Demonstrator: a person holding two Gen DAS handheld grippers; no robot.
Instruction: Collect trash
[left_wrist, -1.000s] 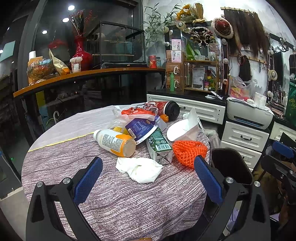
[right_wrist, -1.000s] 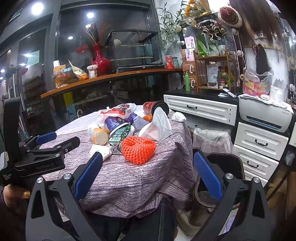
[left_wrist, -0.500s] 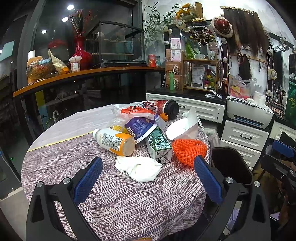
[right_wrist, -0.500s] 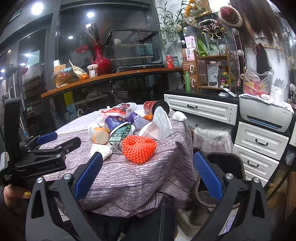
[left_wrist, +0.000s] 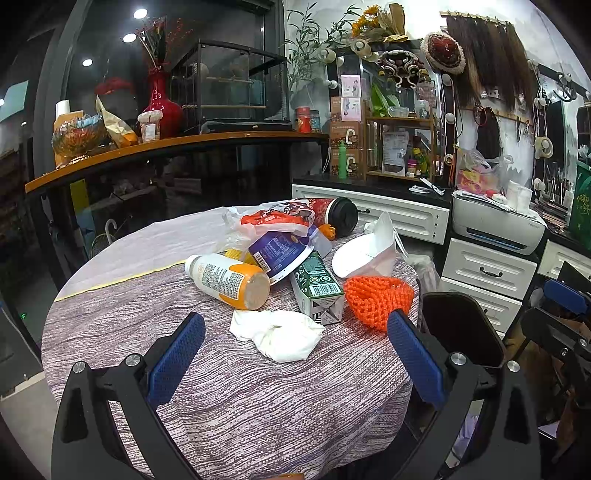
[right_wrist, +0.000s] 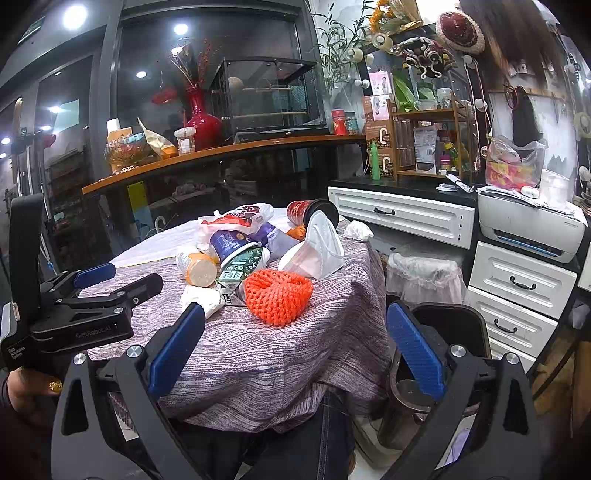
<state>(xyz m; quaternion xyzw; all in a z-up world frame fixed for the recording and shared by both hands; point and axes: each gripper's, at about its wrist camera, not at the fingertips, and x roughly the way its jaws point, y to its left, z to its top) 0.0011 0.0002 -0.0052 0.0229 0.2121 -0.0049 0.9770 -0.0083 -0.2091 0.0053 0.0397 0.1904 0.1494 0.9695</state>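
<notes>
Trash lies heaped on a round table with a purple-grey cloth: a crumpled white tissue, an orange-capped bottle on its side, a green carton, an orange foam net, a white mask, a blue tub, a red-white wrapper and a red cup. My left gripper is open, low over the near cloth, just short of the tissue. My right gripper is open off the table's near edge, below the orange net. The left gripper shows at the left there.
A black bin stands by the table's right side, with a lined white bin behind it. White drawers and a printer fill the right. A wooden counter with a red vase runs behind.
Both grippers have crept slightly toward the trash pile. Both stay open and nothing on the table has shifted.
</notes>
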